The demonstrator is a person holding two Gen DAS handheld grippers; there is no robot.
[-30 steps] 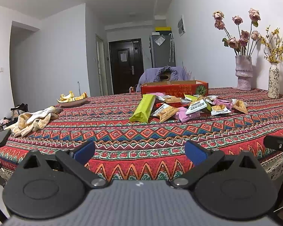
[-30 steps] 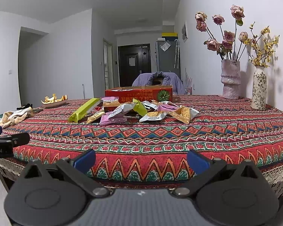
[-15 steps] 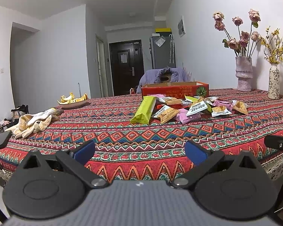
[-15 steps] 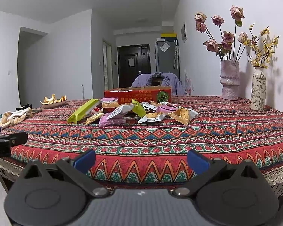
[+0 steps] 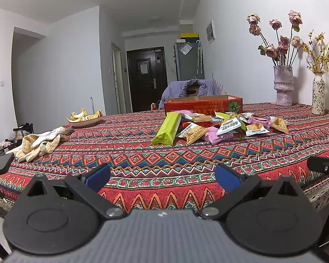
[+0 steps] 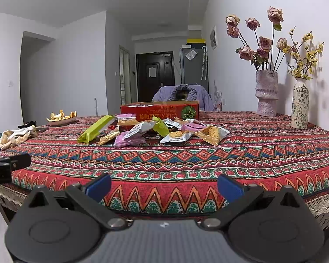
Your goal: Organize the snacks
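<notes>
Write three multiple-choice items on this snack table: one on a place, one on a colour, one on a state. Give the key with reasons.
1. Where is the red box relative to the snack pile?
A. behind it
B. in front of it
C. on the floor

2. What colour is the long packet at the pile's left?
A. blue
B. green
C. black

3. How do both grippers stand?
A. shut on a snack
B. shut, empty
C. open, empty

Key: 1 A, the box sits farther from the cameras; 2 B, its wrapper is lime green; 3 C, the left gripper and right gripper have jaws apart, holding nothing.
</notes>
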